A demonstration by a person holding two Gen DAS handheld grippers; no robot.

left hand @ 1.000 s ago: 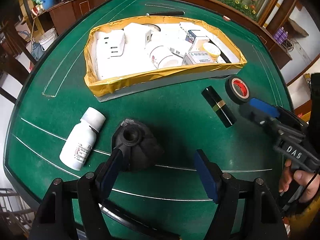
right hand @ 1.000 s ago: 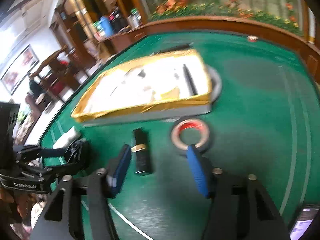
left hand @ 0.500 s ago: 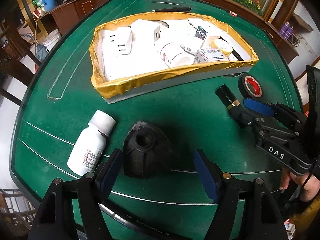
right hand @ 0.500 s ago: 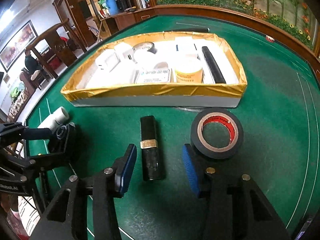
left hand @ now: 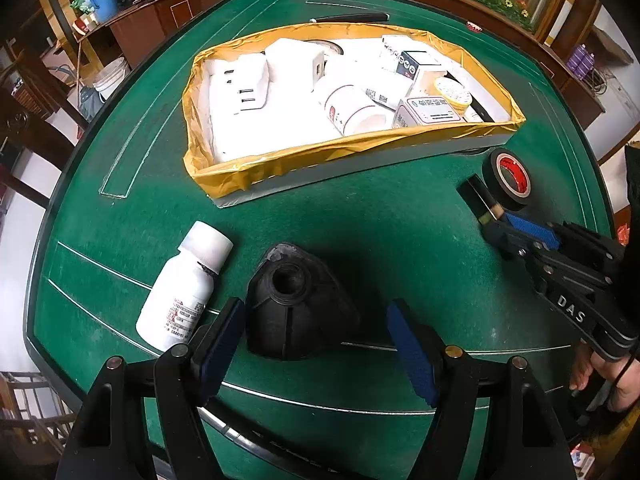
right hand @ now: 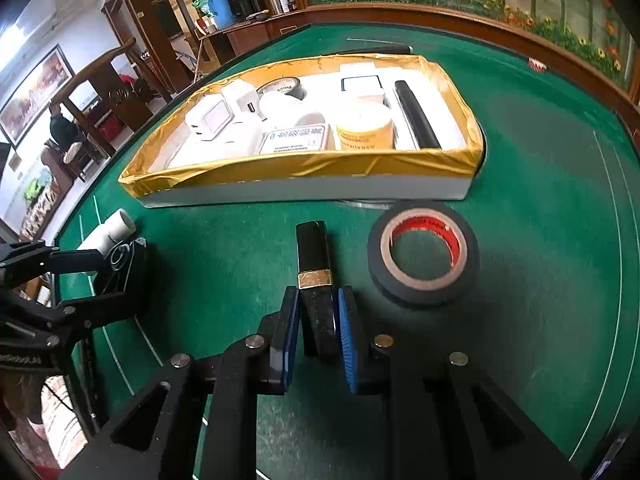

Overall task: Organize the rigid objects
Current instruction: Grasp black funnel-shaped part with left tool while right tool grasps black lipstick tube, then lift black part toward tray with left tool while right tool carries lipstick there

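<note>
Right wrist view: the right gripper [right hand: 318, 322] had just been closing, and its two blue pads were clamped on the lower half of a black lipstick tube [right hand: 314, 268] with a gold band, which lay flat on the green felt table [right hand: 540, 240]. Just beside the tube, toward the table's right side, a roll of black tape [right hand: 423, 254] with a red inner core lay flat, close to the tube but not touching it. Beyond both, toward the far edge of the table, sat a shallow tray [right hand: 304, 166] lined with gold tape. It held white chargers, white bottles, a yellow-labelled jar, small boxes and a long black bar.

In the left wrist view, the left gripper [left hand: 316, 344] stood with its jaws spread wide, gripping nothing. A black cone-shaped rubber part [left hand: 294, 300] sat on the felt between the pads, close to the left pad; I could not tell whether they touched. Just beside it, toward the table's left edge, a white bottle [left hand: 184, 288] lay on its side, cap pointing toward the tray. At the right, a hand [left hand: 600, 376] held the right gripper's handle.
</note>
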